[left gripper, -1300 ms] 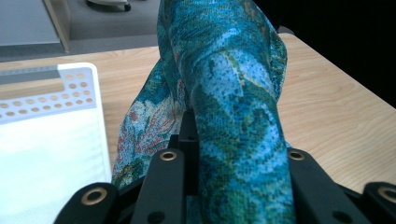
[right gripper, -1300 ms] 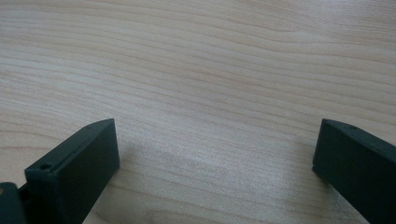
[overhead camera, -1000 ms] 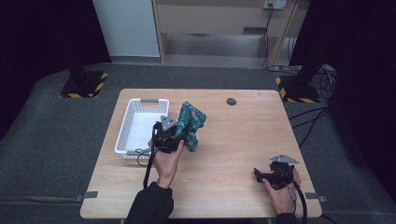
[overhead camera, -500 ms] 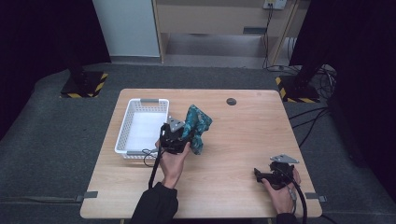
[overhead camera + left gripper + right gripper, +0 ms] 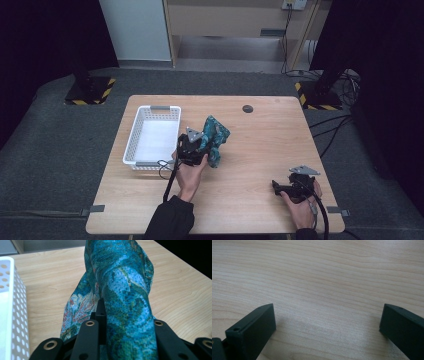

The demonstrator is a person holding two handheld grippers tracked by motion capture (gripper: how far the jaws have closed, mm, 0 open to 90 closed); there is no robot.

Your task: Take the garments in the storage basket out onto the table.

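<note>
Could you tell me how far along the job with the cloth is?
Done: the left gripper has clamped the cloth. In hand: the cloth hangs lifted beside the basket. Left: probably placing it in the basket, which holds nothing. The right gripper rests open.

The left gripper (image 5: 200, 145) is held out over the table (image 5: 260, 150) near its middle, forearm stretched forward, jaws clamped together. The right gripper (image 5: 281, 187) rests low at the table's near right corner, jaws spread wide, pointing left.

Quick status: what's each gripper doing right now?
Left gripper: shut on the teal patterned cloth, beside the white basket.
Right gripper: open, holding nothing, over the table.
</note>
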